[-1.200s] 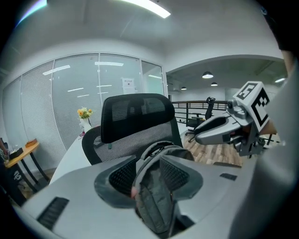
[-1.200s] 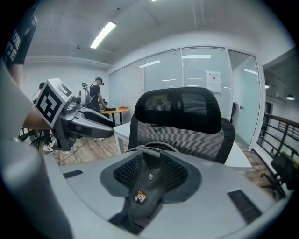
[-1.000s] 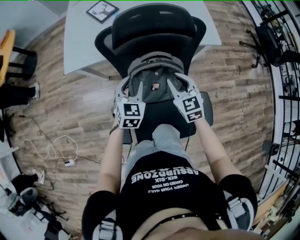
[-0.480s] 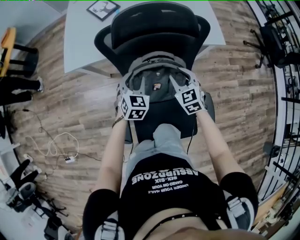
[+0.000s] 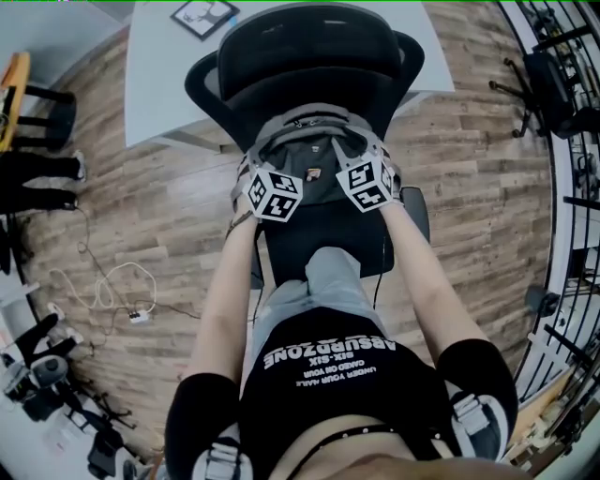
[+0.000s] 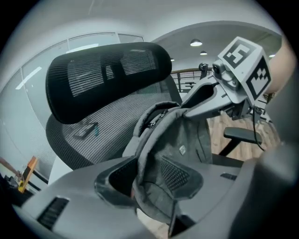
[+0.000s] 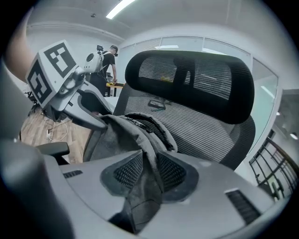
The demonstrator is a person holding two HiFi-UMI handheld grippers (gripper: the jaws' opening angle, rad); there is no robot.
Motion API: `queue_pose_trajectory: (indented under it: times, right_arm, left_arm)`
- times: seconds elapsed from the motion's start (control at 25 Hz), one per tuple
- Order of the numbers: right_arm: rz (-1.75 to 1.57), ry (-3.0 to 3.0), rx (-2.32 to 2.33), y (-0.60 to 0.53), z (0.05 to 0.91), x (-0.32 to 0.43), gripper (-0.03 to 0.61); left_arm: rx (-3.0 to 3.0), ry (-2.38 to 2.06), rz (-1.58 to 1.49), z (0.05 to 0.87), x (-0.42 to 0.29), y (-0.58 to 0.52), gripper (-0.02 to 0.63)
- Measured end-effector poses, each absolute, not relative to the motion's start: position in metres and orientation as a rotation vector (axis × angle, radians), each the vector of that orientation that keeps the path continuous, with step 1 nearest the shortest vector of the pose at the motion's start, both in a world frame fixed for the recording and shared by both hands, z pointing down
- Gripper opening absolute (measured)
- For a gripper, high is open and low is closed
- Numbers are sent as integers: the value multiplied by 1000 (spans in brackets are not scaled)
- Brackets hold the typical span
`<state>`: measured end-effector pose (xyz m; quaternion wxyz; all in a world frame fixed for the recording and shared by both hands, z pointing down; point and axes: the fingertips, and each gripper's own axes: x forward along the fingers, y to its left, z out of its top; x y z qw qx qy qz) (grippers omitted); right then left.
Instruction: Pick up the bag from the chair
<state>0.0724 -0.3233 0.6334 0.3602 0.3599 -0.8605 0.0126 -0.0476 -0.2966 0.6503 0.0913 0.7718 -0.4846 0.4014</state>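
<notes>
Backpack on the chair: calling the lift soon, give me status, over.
Left tool shut on backpack side fabric. Right tool shut on opposite side. Backpack upright against office chair backrest. Nothing blocking.

A white table (image 5: pixel 155 84) stands on wood-plank flooring (image 5: pixel 469 159).

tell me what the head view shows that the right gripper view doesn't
Only the head view: the person's arms and shirt, and the marker cube on the right gripper. Only the right gripper view: its pads shut on a fold of the bag, and a ceiling light. Both: the bag, the chair, and the left gripper at the bag.
</notes>
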Motion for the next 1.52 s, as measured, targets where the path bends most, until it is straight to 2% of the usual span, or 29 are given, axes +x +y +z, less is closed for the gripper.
queue_pose_trajectory:
  times: [0.36,0.56,1.52]
  right_arm:
    - [188,-2288,941,-340,650,66,77]
    - [228,-2300,945,-339,652,68,57]
    - [204,-2311,1013,-317,650,74,54]
  left_arm:
    - [2185,-1469,998,670,-62,-316,149]
    - [2149,-1505,954,673,-63,-316,121]
    - [2140,-1490,925,670,-58,-289,100]
